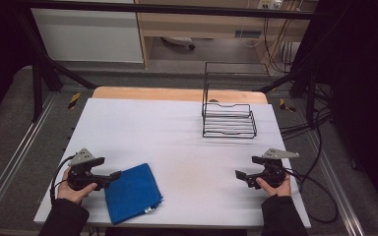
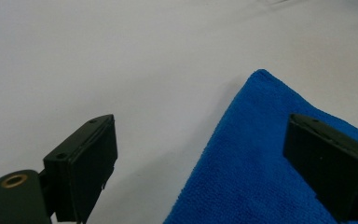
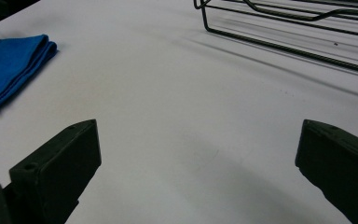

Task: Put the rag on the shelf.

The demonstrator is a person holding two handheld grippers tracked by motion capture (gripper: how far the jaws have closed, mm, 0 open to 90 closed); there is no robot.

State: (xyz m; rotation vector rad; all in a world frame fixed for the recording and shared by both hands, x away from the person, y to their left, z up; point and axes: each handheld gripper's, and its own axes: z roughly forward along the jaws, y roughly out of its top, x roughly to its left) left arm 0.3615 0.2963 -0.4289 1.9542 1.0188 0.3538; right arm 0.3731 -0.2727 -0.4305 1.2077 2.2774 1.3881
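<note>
Blue cloth (image 1: 132, 192) — just beside left hand-held gripper (image 1: 114, 175), untouched

In the left gripper view the cloth (image 2: 261, 158) runs off the bottom and right edges, and the right jaw covers part of it; both jaws are cut off at the bottom. In the right gripper view the cloth (image 3: 9, 70) is cut by the left edge, and the rack (image 3: 284, 28) by the top and right edges, so only its lowest wires show. In the high view the sleeves leave the bottom edge, the surface's (image 1: 177, 137) near edge is partly cut off there, and the small white bit at the cloth's (image 1: 130, 191) near corner is too small to tell.
</note>
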